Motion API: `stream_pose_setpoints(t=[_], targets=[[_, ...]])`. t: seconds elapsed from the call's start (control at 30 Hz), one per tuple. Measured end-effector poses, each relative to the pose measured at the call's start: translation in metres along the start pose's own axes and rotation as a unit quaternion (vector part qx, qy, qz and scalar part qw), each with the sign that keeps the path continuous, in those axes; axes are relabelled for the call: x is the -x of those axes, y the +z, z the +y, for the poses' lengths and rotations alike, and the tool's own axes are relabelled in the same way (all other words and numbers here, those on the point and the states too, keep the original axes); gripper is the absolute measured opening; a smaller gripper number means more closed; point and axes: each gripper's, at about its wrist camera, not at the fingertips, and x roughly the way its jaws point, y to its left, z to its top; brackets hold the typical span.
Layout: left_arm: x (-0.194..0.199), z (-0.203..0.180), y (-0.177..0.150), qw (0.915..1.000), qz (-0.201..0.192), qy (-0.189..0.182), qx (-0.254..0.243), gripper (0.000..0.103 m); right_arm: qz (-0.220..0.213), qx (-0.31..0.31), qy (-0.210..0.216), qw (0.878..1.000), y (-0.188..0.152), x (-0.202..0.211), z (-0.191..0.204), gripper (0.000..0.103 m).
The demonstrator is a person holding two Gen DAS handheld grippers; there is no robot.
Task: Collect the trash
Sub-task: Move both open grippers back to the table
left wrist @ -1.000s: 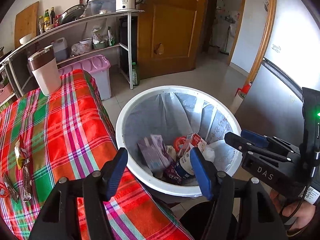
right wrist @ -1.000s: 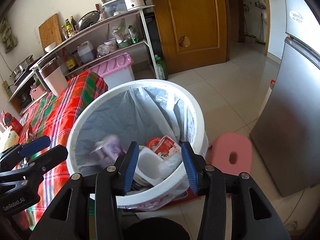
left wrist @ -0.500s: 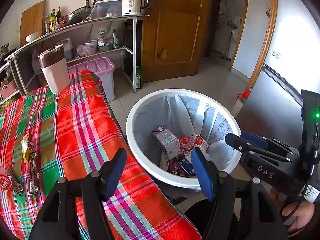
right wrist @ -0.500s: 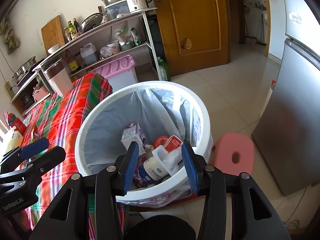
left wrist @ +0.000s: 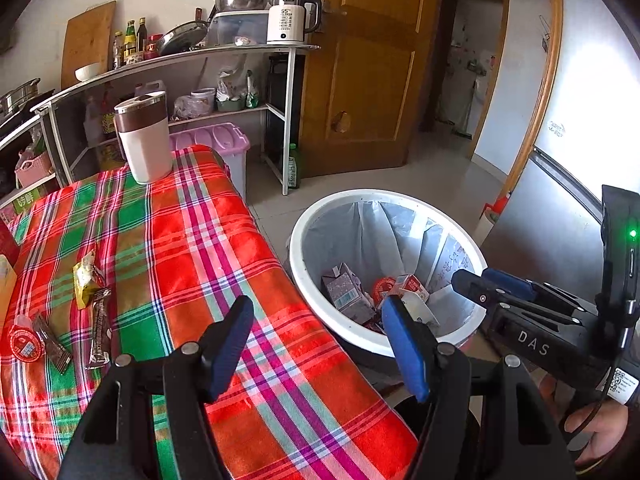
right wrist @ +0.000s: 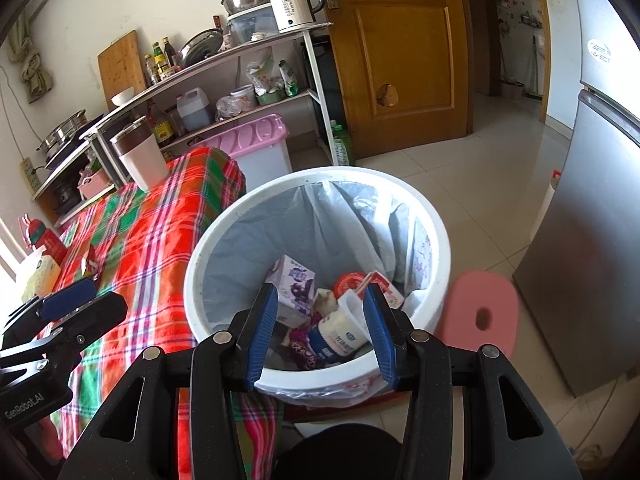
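A: Left hand-held gripper (left wrist: 316,338): jaws spread, nothing between them. It hangs over the edge of the table (left wrist: 192,248), blue pads either side of the cloth's edge.

B: Right hand-held gripper (right wrist: 322,330): same, jaws apart and empty, poised above the near rim of the bin (right wrist: 434,248).

A: Table wears a red, green and white checked cloth. A white tumbler (left wrist: 144,138) with a brown band stands at the far end. Wrappers (left wrist: 86,276) lie near the left edge, beside a round red lid (left wrist: 25,343).

B: Room: tiled floor, a metal shelf (right wrist: 224,60) along the wall carrying a kettle (right wrist: 294,0), pans and bottles, a wooden door (right wrist: 400,48) behind, a grey fridge (right wrist: 596,240) at right, a pink stool (right wrist: 480,312) just beside the bin.

A: Bin is white, round, lined with a grey bag, standing on the floor against the table's corner.

B: Trash inside, at the bottom: a purple carton (right wrist: 294,284), a red-and-white carton (right wrist: 384,290), a white bottle (right wrist: 338,336) lying on its side, all heaped together.
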Motion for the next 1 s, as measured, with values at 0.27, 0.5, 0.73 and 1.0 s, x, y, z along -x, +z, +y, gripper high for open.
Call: stream_pose_setpoints(t=[0.27,0.5,0.73,1.0], targets=[[0.018,0.035,-0.012,0.999,-0.012,0.029,0.033,0.069,-0.004,0.028,0.03,0.999,-0.004,-0.001,0.034,0.046],[0.034,0.069,-0.025,0.9963,-0.02,0.059,0.06,0.069,0.0,0.048,0.053,0.997,-0.009,-0.006,0.065,0.047],[0.05,0.097,-0.037,0.9922,-0.029,0.088,0.083,0.069,0.005,0.067,0.073,0.995,-0.011,-0.012,0.091,0.047],[0.065,0.133,-0.052,0.9848,-0.032,0.127,0.114,0.069,0.015,0.094,0.097,0.991,-0.017,-0.02,0.126,0.047]])
